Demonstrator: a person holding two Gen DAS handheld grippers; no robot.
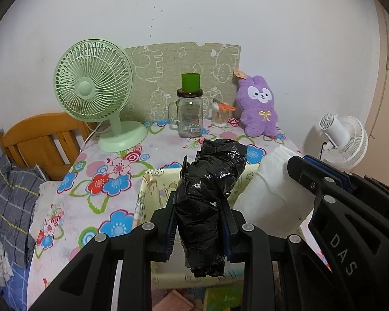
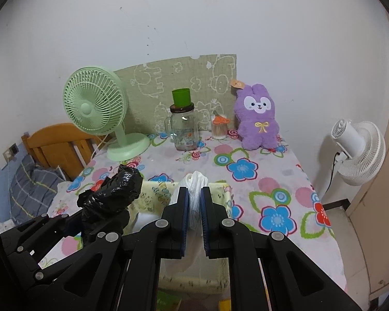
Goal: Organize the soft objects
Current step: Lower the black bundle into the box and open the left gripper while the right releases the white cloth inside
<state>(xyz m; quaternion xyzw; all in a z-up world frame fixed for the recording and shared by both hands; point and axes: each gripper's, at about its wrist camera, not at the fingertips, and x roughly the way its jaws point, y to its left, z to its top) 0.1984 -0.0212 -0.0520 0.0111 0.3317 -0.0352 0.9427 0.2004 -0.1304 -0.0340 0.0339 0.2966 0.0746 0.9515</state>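
Bags [image 1: 207,194] in both hand-held grippers [image 1: 198,223]

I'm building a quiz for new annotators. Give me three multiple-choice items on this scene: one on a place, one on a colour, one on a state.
1. Where does the green cup stand?
A. on the lid of the glass jar
B. inside the fabric bin
C. on the green fan's base

2. What colour is the plastic bag in the left claw?
A. white
B. black
C. purple

3. How is the right claw?
A. wide open and empty
B. shut on a white plastic bag
C. shut on the plush rabbit

Answers:
1. A: the cup sits upright on top of the glass jar, near the back of the table.
2. B: the crumpled bundle between the left claw's pads is glossy black.
3. B: its pads pinch the white plastic bag above the fabric bin; the plush rabbit leans by the wall, untouched.
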